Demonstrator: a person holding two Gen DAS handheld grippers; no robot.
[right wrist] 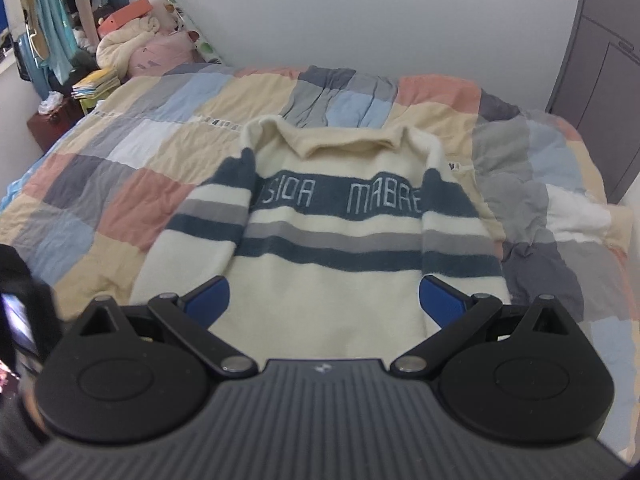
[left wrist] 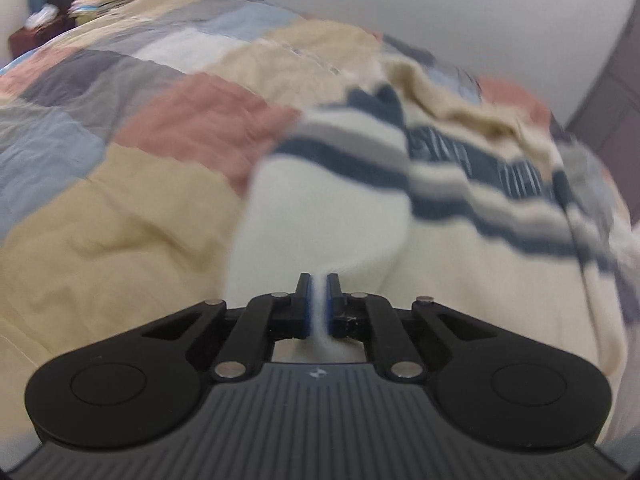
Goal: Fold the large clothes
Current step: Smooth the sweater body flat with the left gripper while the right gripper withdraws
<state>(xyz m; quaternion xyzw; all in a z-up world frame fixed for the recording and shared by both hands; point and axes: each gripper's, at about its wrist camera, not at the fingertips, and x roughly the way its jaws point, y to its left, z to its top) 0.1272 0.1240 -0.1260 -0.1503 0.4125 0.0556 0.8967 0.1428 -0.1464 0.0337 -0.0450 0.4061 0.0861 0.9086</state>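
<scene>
Knitwear lies spread on the patchwork quilted bed [right wrist: 160,160]: one cream fleece sweater with navy and grey stripes [right wrist: 332,248], flattened for folding. Left tongs [left wrist: 318,280] pinch its left sleeve cuff, presumably to fold it inward. Right tongs [right wrist: 324,300] hover wide apart, empty, above the hem.

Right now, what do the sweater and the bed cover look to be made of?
Sweater: seemingly soft fuzzy knit, matte, judging by its blurred-edged stripes and thick rolled collar. Bed cover: thin woven cloth, likely cotton, matte, finely creased across its patchwork blocks.
</scene>
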